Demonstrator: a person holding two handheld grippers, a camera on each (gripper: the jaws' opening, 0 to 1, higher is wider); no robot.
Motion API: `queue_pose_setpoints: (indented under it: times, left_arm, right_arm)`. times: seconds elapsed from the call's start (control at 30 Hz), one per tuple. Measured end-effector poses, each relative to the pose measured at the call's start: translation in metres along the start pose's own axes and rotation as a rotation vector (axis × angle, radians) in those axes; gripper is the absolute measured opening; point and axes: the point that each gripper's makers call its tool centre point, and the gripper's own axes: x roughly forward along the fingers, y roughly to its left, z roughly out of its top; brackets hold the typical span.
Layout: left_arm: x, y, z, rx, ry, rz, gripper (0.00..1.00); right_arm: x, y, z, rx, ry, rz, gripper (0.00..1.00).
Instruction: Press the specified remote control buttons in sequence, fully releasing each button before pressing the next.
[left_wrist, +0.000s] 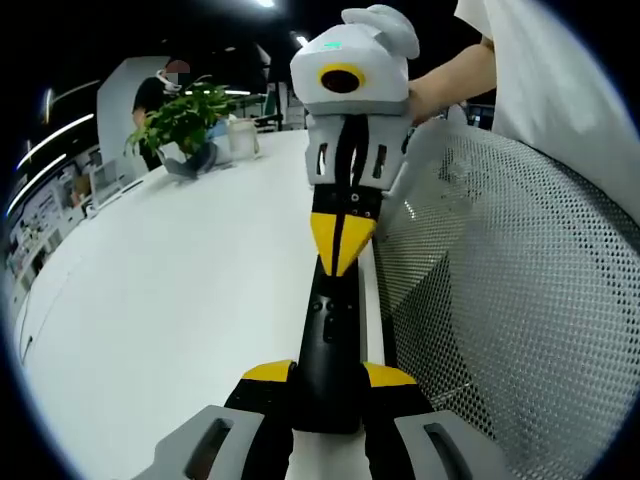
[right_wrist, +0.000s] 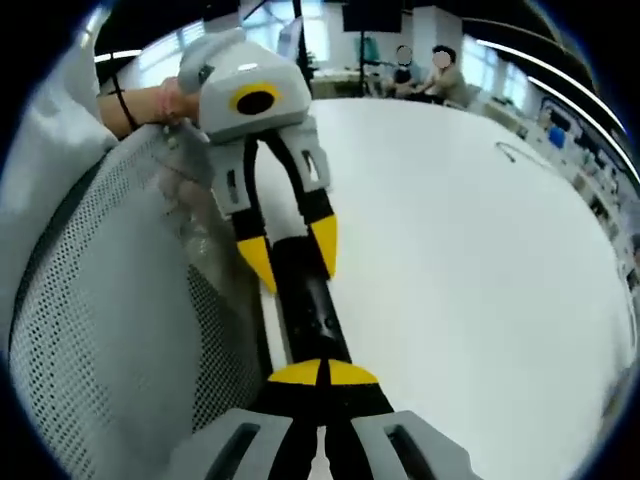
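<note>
Jaws of our left gripper (left_wrist: 330, 385) clamp the remote (left_wrist: 335, 340); our right gripper (right_wrist: 322, 378), closed, presses a button. Next, we judge: lift fully clear.

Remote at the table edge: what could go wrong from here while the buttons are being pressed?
1. The remote seems to lie along the table edge, beside the mesh chair; a sideways push might slide it off.
2. The left gripper clamps one end only, so pressure from the right gripper at the other end may tilt it.
3. The right fingers are shut into one broad tip and could hit two buttons.
</note>
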Motion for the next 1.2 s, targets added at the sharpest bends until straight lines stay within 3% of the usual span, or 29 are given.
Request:
queue_pose_setpoints:
  times: [0.2,0.37,0.47,0.57,0.67,0.77,0.9,1.07,1.2]
  left_arm:
    - [0.0,0.0,0.0,0.0,0.0,0.0,0.25]
    - [0.0,0.0,0.0,-0.002,0.0,0.0,0.25]
    - [0.0,0.0,0.0,-0.001,0.0,-0.001,0.25]
    - [0.0,0.0,0.0,-0.001,0.0,-0.001,0.25]
    - [0.0,0.001,0.0,-0.001,0.0,0.0,0.24]
    - [0.0,0.0,0.0,-0.001,0.0,0.0,0.24]
    - [0.0,0.001,0.0,0.0,0.0,0.0,0.24]
    - [0.0,0.001,-0.001,0.001,0.0,0.0,0.24]
    - [0.0,0.0,-0.001,0.002,0.001,-0.001,0.24]
  right_arm:
    - [0.004,0.0,0.001,-0.096,0.082,0.005,0.0]
    - [0.004,-0.002,0.001,-0.075,0.111,-0.004,0.0]
    - [0.003,-0.003,0.001,-0.013,0.074,0.007,0.0]
    - [0.003,-0.002,0.0,-0.014,0.059,0.002,0.0]
    - [0.004,-0.003,0.005,0.034,-0.016,-0.025,0.0]
    - [0.004,-0.004,0.007,0.142,-0.115,-0.041,0.0]
    - [0.006,0.0,0.011,0.152,-0.143,-0.026,0.0]
    - [0.006,-0.002,0.011,0.16,-0.121,-0.015,0.0]
    - [0.008,0.0,0.01,0.018,-0.025,-0.01,0.0]
